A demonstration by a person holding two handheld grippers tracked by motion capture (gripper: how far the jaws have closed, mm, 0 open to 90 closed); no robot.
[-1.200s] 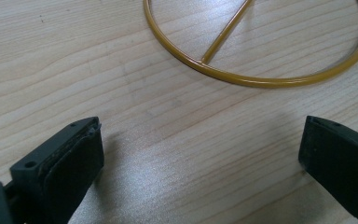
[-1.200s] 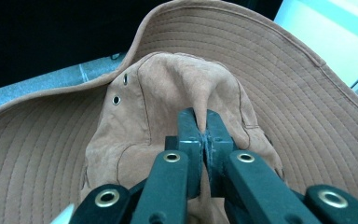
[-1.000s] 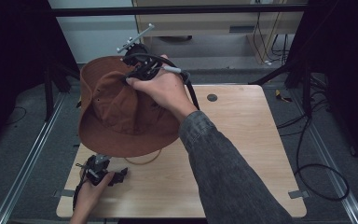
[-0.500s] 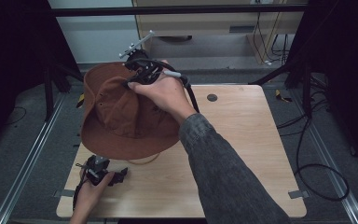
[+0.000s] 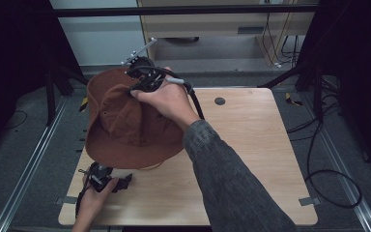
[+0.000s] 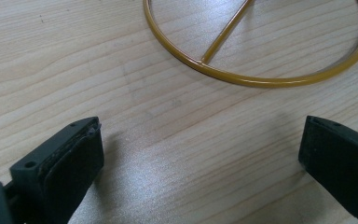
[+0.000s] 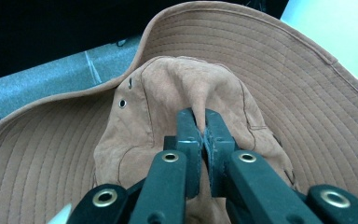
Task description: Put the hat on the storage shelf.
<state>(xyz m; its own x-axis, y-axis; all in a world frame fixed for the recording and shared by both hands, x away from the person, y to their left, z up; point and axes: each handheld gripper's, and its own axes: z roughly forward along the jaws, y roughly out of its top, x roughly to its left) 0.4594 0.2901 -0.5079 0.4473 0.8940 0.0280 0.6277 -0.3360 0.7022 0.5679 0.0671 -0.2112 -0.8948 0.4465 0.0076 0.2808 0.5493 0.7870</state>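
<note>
At the lower left of the high view, the left claw [image 5: 121,182] lies low on the wooden worktop [image 5: 251,159], held by a hand [image 5: 92,197]. In the left gripper view its jaws stand wide apart with bare wood between them, and a yellow wire ring [image 6: 261,79] with a spoke across it rests on the worktop just beyond. Above that claw in the high view, left of centre, a brown wide-brimmed hat [image 5: 125,130] hangs tilted over the worktop's left part. The right claw [image 5: 142,79], gripped by the right hand [image 5: 166,99] on a grey-sleeved arm, is at the hat's far upper edge. In the right gripper view the jaws of this claw [image 7: 204,128] are pinched together on a fold of the crown [image 7: 177,88].
</note>
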